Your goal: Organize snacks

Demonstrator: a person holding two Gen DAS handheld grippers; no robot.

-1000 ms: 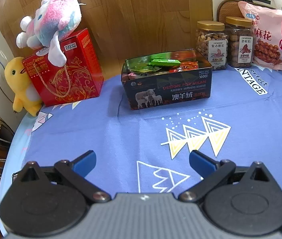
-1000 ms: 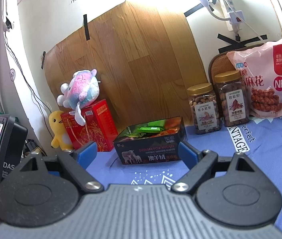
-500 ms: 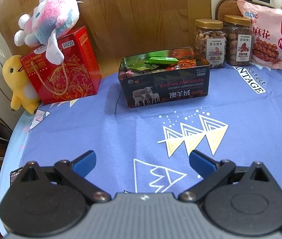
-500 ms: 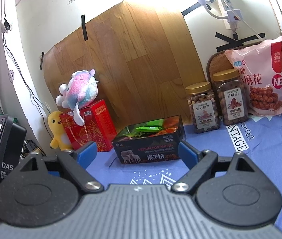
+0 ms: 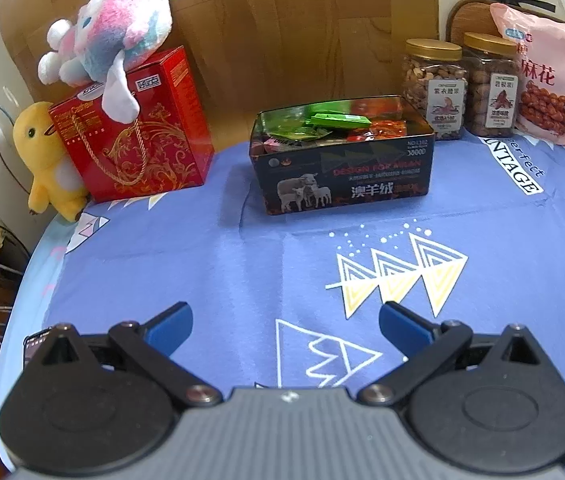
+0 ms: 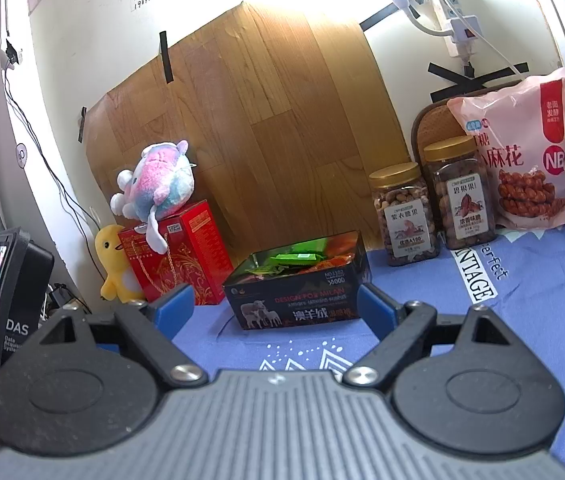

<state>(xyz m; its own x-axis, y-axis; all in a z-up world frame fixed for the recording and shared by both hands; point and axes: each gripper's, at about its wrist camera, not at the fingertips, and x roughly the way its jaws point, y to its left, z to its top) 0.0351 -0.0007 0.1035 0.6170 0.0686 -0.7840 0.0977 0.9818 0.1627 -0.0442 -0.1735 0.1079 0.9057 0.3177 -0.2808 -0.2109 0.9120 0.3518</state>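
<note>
A dark open tin (image 5: pixel 342 184) full of green and red snack packets (image 5: pixel 338 122) stands on the blue tablecloth near the back; it also shows in the right wrist view (image 6: pixel 302 300). Two gold-lidded nut jars (image 5: pixel 434 88) (image 5: pixel 490 84) and a pink snack bag (image 5: pixel 554 84) stand at the back right. My left gripper (image 5: pixel 285 322) is open and empty, above the cloth well in front of the tin. My right gripper (image 6: pixel 275 306) is open and empty, raised in front of the tin.
A red gift box (image 5: pixel 134 128) with a pink plush toy (image 5: pixel 110 44) on it and a yellow plush duck (image 5: pixel 48 160) stand at the back left. A wooden board (image 6: pixel 250 132) leans on the wall. The table edge (image 5: pixel 22 292) curves at left, cables beyond.
Both grippers have drawn back slightly from the tin, which looks a little smaller and farther. Both stay open and empty. Nothing on the table has moved.
</note>
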